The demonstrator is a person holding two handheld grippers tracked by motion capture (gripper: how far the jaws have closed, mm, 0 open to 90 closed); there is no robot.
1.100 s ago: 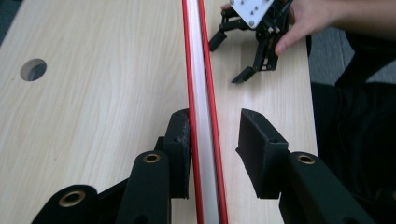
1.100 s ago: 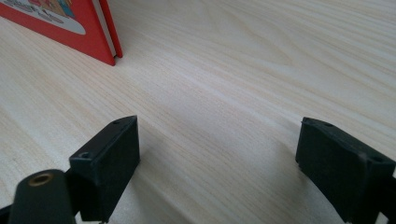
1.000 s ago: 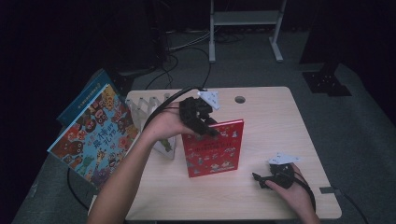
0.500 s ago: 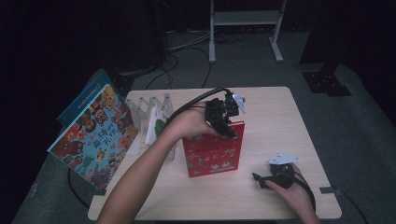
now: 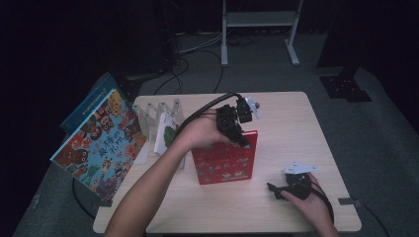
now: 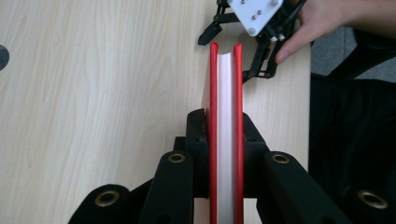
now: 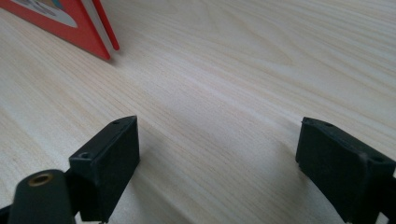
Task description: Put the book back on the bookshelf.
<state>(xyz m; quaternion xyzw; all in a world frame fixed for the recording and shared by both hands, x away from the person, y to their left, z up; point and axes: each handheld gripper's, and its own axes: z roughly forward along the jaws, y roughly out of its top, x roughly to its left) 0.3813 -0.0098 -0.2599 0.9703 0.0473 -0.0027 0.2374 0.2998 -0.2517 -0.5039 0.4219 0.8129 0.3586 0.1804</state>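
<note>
Where the high view looks down on the pale wooden counter (image 5: 296, 128), a red book (image 5: 225, 163) is seen near its middle, and the left hand-held gripper (image 5: 236, 129) is set on the book's far edge, with its cable looped back over the person's left forearm. A clear slotted rack (image 5: 150, 114) is seen at the counter's left part with a white book (image 5: 165, 131) leaning in it, and two picture books (image 5: 101, 140) are propped beyond the left edge. Near the front right corner the right hand-held gripper (image 5: 276, 188) is held low over the bare wood, just beside the red book's near corner but apart from it. Seen along the left gripper view, the red book (image 6: 226, 116) is viewed edge-on, white pages between two red covers, and the left hand-held gripper (image 6: 226, 140) is clamped on it, one pad pressed flat against each cover; its jaws have just been closing onto the book. Farther off, the right hand-held gripper (image 6: 243, 51) is seen by the book's end. Across the right gripper view, the right hand-held gripper (image 7: 219, 149) is shown standing wide with nothing but counter (image 7: 233, 70) between the pads, and a corner of the red book (image 7: 88, 32) is seen lifted slightly at upper left.
</note>
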